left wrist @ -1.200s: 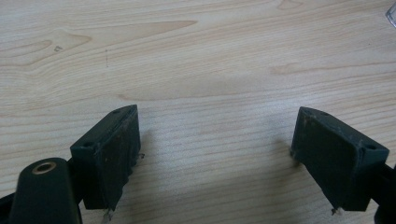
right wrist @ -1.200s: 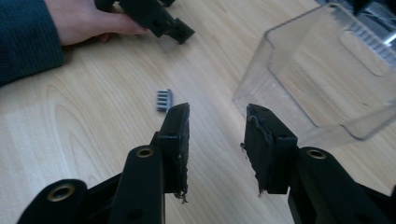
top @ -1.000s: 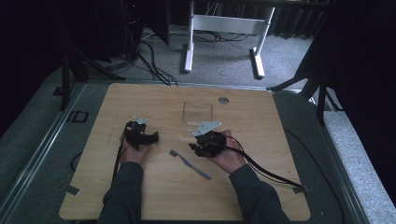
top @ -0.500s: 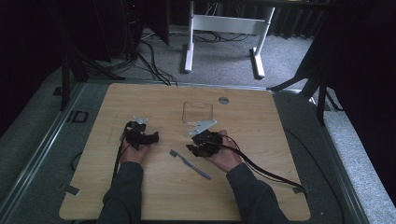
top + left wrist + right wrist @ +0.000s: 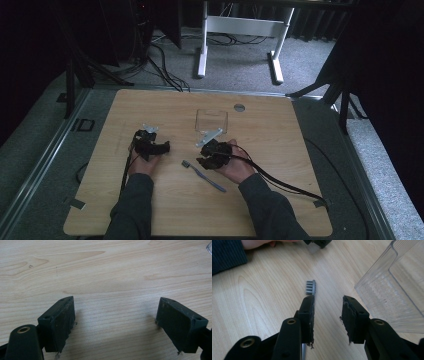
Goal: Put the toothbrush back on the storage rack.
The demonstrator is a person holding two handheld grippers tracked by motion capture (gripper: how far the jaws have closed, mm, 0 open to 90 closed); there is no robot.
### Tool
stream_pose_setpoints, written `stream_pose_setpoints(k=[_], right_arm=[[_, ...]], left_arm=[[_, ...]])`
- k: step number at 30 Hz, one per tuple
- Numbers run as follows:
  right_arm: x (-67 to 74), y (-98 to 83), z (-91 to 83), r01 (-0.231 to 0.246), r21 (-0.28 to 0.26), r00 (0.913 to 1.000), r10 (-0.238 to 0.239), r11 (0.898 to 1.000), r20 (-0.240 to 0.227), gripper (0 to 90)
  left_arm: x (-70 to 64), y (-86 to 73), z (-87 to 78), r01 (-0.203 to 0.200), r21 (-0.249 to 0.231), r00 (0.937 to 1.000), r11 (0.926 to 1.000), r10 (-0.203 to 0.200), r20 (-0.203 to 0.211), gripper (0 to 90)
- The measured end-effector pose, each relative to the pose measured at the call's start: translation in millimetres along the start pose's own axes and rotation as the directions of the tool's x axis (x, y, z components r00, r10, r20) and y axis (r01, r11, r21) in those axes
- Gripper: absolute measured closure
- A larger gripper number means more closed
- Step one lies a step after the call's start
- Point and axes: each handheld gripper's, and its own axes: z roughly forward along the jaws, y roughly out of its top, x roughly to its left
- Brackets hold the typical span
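Over the last second the right gripper (image 5: 204, 161) had edged from beside the clear box toward the toothbrush, and its jaws had been closing a little. In the right gripper view they stood part-way apart with bare wood between them. The handle of the slim grey plastic toothbrush (image 5: 310, 288) ran under the left-hand jaw rather than into the gap, and only its bristled head showed beyond the pad, so nothing was clamped yet. Judged from this, the hand was lining up for a pick, and the brush needed to sit between the pads before any squeeze would catch it.

The left gripper (image 5: 162, 148) had kept its place throughout. Its jaws (image 5: 111, 322) stood wide apart over bare tabletop, holding nothing.

The toothbrush (image 5: 202, 175) lay flat on the pale wooden table (image 5: 280, 200), slanted between the 2 hands, with its head toward the left gripper and its handle tail near the person's right wrist. It had not shifted across the 3 high views.

The clear, open-topped plastic box (image 5: 211, 120) stood beyond the right gripper, close but apart from it. In the right gripper view its ribbed wall (image 5: 387, 300) rose just to the right of the jaws. It seemed the likely place for the brush.

Counted: 1 toothbrush, 1 clear box, 2 grippers, 1 table, and 1 small round grey disc (image 5: 239, 107) set in the tabletop near its far edge.
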Motion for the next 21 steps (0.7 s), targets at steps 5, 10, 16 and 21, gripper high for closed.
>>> stream_pose_setpoints(k=[5, 10, 16, 21], right_arm=[[0.2, -1.5, 4.7, -0.003, 0.02, 1.0, 0.003, 1.0, -0.003, 62.3], [1.6, -1.2, 6.5, -0.005, 0.032, 1.0, 0.005, 0.999, -0.006, 62.3], [2.0, -0.7, 9.1, -0.005, 0.053, 1.0, 0.005, 0.999, -0.008, 62.4], [2.3, 2.2, 9.3, -0.006, 0.066, 0.9999, 0.007, 0.998, -0.01, 62.5]], left_arm=[[0.0, 0.0, 0.0, 0.0, 0.0, 1.0, 1.0, 0.0, 0.0, 15.7], [0.0, 0.0, 0.0, 0.0, 0.0, 1.0, 1.0, 0.0, 0.0, 15.7], [0.0, 0.0, 0.0, 0.0, 0.0, 1.0, 1.0, 0.0, 0.0, 15.7], [0.0, 0.0, 0.0, 0.0, 0.0, 1.0, 1.0, 0.0, 0.0, 15.7]])
